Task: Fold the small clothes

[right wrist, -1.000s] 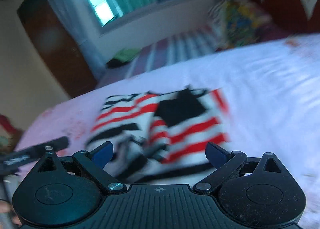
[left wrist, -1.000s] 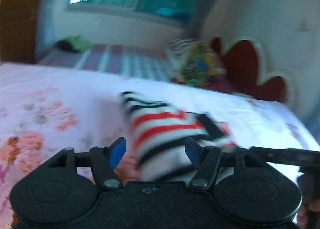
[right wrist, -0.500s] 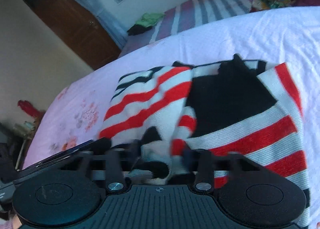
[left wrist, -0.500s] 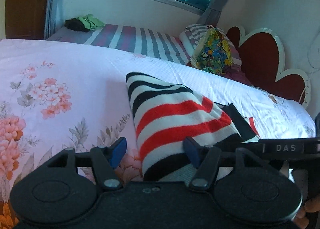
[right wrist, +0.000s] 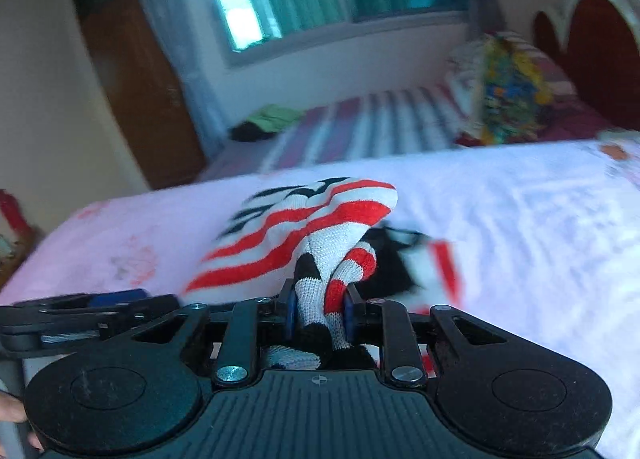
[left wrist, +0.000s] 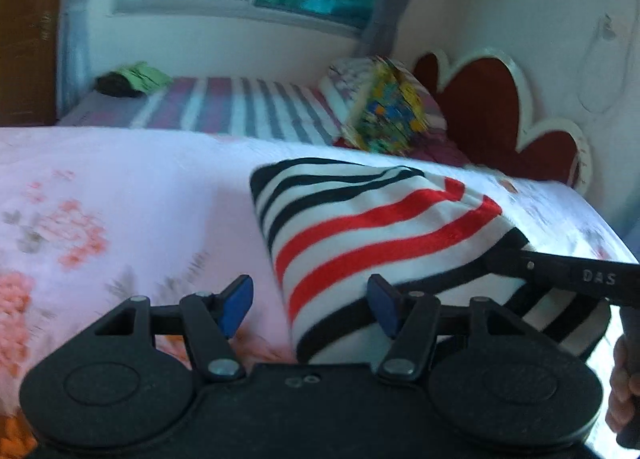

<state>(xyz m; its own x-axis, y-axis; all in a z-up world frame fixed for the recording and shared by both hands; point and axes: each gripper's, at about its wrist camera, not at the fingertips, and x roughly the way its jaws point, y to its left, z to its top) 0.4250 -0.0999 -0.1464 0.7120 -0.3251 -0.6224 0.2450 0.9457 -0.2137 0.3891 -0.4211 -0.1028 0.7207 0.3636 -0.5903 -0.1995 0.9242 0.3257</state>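
Right wrist: right hand-held gripper (right wrist: 319, 309) clamped on striped garment (right wrist: 308, 227), bunched and lifted off pink floral bed (right wrist: 520, 219). Left hand-held gripper (left wrist: 310, 305) wide apart, garment edge between pads, apparently untouched; motion blur.

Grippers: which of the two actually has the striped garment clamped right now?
The right gripper: its blue pads are shut on a bunched edge of the striped garment. The left gripper is open, pads spread, gripping nothing.

Left gripper (left wrist: 310, 305) open over the floral sheet (left wrist: 120, 195); striped sweater (left wrist: 372, 243) bunched between its fingers, right gripper (left wrist: 568, 275) at its far edge.
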